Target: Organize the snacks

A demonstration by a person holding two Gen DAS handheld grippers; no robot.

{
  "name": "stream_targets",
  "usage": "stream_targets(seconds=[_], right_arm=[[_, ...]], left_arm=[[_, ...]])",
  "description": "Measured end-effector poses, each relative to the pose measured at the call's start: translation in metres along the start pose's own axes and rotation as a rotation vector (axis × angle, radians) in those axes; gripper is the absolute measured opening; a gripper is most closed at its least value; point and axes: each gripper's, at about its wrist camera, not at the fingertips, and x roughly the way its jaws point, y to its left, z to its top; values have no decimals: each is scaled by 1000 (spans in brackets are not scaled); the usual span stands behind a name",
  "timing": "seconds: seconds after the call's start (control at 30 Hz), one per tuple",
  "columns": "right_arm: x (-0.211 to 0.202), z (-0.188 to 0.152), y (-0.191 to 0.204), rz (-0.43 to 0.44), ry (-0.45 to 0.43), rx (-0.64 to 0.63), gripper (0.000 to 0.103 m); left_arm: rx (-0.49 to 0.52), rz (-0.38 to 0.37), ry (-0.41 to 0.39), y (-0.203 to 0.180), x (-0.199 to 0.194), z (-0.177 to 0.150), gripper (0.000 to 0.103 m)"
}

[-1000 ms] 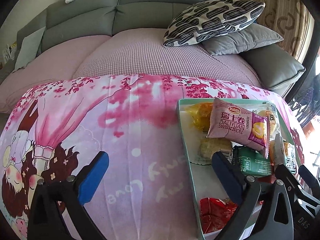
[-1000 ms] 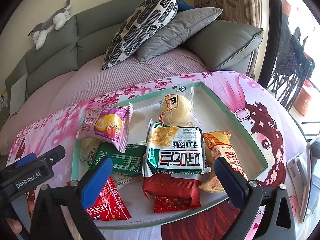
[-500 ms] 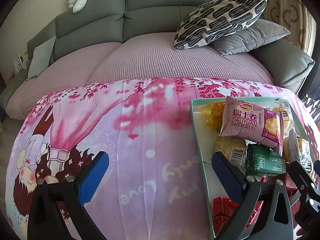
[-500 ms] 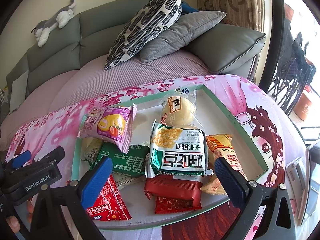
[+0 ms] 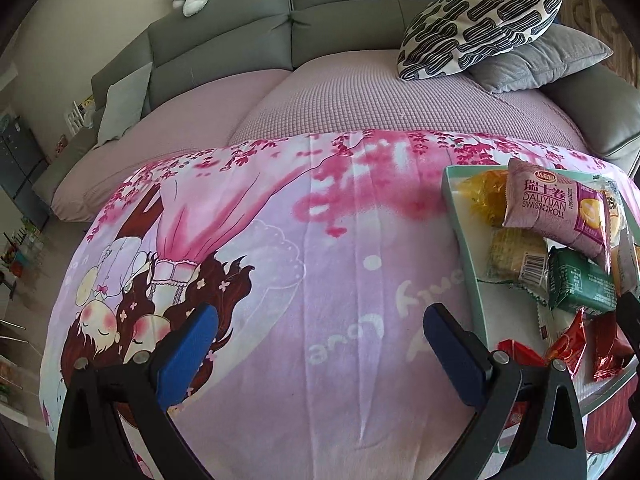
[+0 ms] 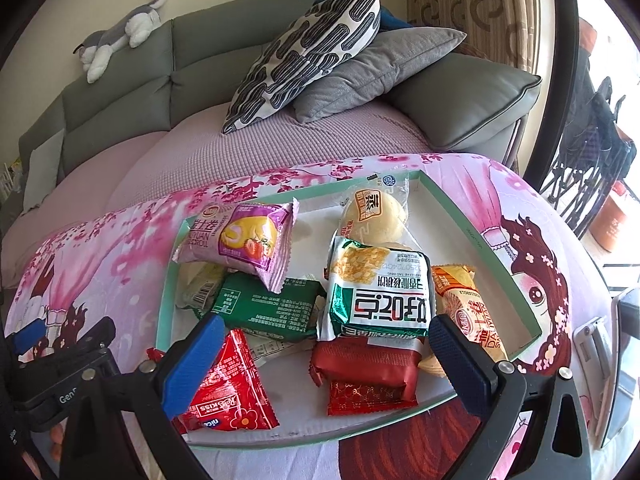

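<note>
Tray [image 6: 486, 240] edge cut off – snacks [image 6: 376, 292] overlap, some half-hidden.

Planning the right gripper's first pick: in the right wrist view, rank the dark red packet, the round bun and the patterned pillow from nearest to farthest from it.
1. Dark red packet: between the open jaws of the right gripper, at the tray's near edge.
2. Round bun: at the tray's far side.
3. Patterned pillow: on the sofa beyond.

The snack wrappers are glossy plastic film: the red packet [image 6: 228, 396] shines and the pink Swiss roll pack [image 6: 236, 240] has crimped edges. The tray [image 6: 480, 236] looks like smooth matt card. The printed blanket [image 5: 320, 280] is soft fleece; the sofa cover [image 5: 360, 100] is waffle-textured cloth. The tongs' pads [image 6: 192, 364] are matt blue.
</note>
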Motion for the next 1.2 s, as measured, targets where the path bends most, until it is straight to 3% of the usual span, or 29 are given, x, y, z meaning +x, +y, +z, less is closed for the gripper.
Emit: stream_targets(seconds=[0.37,1.2], right_arm=[[-8,-19,26,25,22,-70,103],[-46,-67,46,46,44,-111,103]], left_arm=[[4,34,42,33,-5,-30,102],[7,-21,55,64,-36,-81,102]])
